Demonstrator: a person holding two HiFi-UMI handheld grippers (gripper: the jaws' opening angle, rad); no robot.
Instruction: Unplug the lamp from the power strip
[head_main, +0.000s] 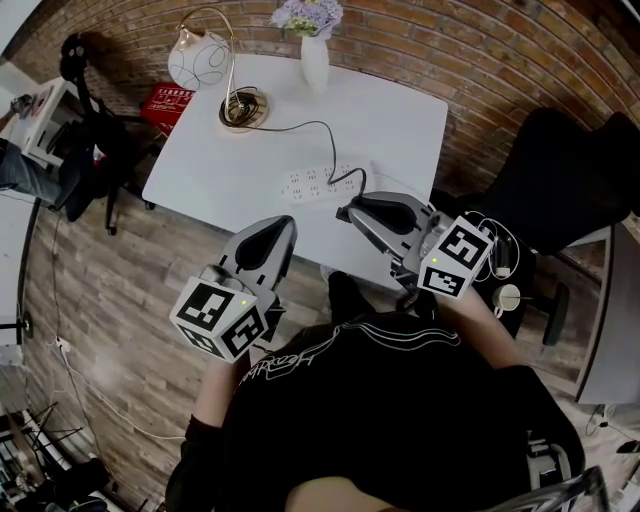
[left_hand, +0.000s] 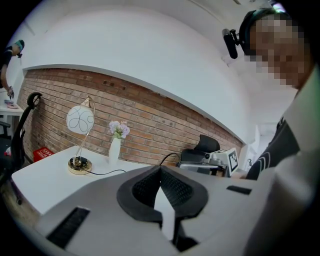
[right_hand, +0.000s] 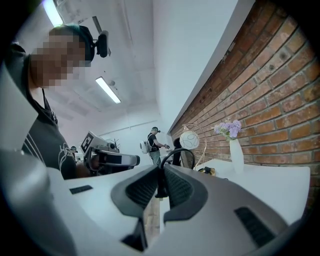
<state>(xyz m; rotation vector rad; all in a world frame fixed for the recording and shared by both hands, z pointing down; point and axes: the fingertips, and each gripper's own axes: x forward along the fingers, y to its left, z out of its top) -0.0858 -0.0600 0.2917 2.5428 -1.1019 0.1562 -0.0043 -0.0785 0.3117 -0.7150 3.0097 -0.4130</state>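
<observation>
The lamp (head_main: 199, 58), with a white globe shade and gold base, stands at the far left of the white table (head_main: 400, 120). Its black cord (head_main: 305, 125) runs to a black plug (head_main: 357, 179) seated in the white power strip (head_main: 316, 184). My left gripper (head_main: 283, 229) hovers shut and empty over the table's near edge, just short of the strip. My right gripper (head_main: 347, 213) is also shut and empty, close to the strip's right end. The lamp (left_hand: 80, 120) shows in the left gripper view beyond the left gripper (left_hand: 161, 171). In the right gripper view the lamp (right_hand: 190, 140) stands past the right gripper (right_hand: 161, 174).
A white vase of purple flowers (head_main: 314, 45) stands at the table's back edge by the brick wall. A black chair (head_main: 560, 180) is at the right, a red box (head_main: 165, 102) and another chair (head_main: 85, 130) at the left. A person (right_hand: 152, 142) stands far off.
</observation>
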